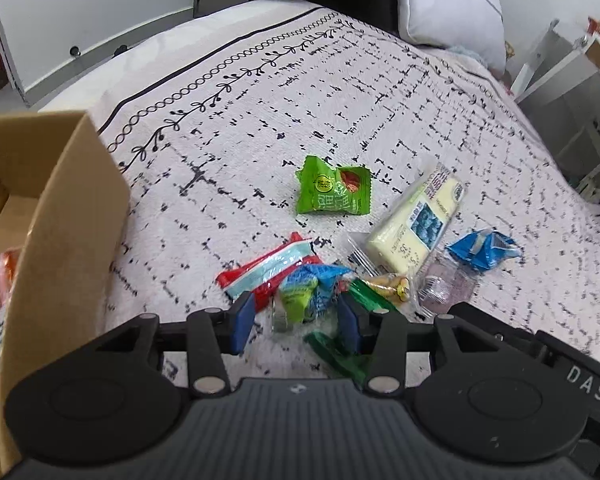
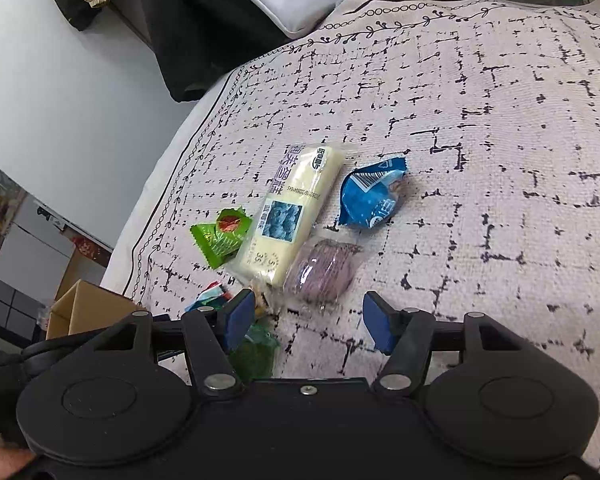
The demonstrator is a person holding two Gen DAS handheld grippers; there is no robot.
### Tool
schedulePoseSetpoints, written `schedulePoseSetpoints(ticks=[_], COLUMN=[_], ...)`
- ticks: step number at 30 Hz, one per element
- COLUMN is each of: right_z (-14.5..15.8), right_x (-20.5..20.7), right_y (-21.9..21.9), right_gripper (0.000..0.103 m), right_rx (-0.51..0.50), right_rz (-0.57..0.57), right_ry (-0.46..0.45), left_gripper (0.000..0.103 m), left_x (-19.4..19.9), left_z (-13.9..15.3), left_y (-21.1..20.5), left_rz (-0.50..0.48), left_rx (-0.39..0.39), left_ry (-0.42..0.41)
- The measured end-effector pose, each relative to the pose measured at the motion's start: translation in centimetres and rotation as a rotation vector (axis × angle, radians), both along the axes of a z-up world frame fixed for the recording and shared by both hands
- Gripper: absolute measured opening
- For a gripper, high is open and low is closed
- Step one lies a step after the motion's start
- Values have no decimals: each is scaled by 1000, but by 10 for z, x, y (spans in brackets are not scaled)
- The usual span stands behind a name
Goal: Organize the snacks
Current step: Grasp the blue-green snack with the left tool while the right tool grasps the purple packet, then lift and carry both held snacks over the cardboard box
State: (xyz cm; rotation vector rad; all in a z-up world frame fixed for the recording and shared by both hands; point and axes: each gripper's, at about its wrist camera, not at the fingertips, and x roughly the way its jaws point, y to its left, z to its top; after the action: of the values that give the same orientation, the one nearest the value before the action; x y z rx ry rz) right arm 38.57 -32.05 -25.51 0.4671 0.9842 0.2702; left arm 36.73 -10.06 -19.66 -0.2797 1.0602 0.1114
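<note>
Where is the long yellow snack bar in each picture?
Left wrist view: the yellow snack bar lies right of centre, between the green packet and the blue packet.
Right wrist view: the bar lies near the middle, again with the green packet on its left and the blue packet on its right.
Shared landmark: the green packet.

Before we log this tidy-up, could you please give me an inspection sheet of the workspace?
Surface: patterned bedspread.
Job's things: cardboard box at left, snacks inside; loose on the bedspread are a green packet, yellow bar, blue packet, purple biscuits, red-striped packet and blue-green packet.
Clutter: nothing seen.
Grippers: left gripper open, blue-green packet between its fingers; right gripper open, just short of the purple biscuits.
Cables: nothing seen.
Surroundings: pillow, white shelves.
</note>
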Motion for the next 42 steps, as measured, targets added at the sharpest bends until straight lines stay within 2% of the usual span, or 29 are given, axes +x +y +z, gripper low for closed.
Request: schedulePoseSetpoints(ticks=[9,10,11,12,17,18,20,22,25,31,42], right_z=[-5,-5,-6,-6,-8,-8,-9,-8,-3,7,48], right_x=[13,13,12,13,19,20,22,18,11,-8,-49], right_y=[8,9,9,10,16,18,21,22,21,11,25], right_gripper=[59,59,59,59,59,56,41,37,34,32,32], right_rx=[-18,-21,-24,-27,-47,-56,-102,-118,-144,-117,-119], right_rz=[18,21,22,24,17,16,13,6,2,-14,-14], right_ry=[-17,-19,-21,-23,-32,-35,-40,-47,-42,-12,-66], left_gripper=[45,43,33,29,26,26,25,25,25,25,25], left_x=[13,14,13,13,8,6,2,-4,-12,-29,-64], left_z=[-11,-12,-12,-13,-14,-12,-6,2,12,34,61], left_y=[-7,-7,-7,-6,-4,-3,-2,1,8,20,48], left_rz=[-1,2,2,4,25,32,40,48,75,91,122], left_rx=[6,3,-1,-6,1,-1,-12,-22,-41,-60,-100], left_ry=[4,7,9,18,28,32,22,2,-13,-46,-94])
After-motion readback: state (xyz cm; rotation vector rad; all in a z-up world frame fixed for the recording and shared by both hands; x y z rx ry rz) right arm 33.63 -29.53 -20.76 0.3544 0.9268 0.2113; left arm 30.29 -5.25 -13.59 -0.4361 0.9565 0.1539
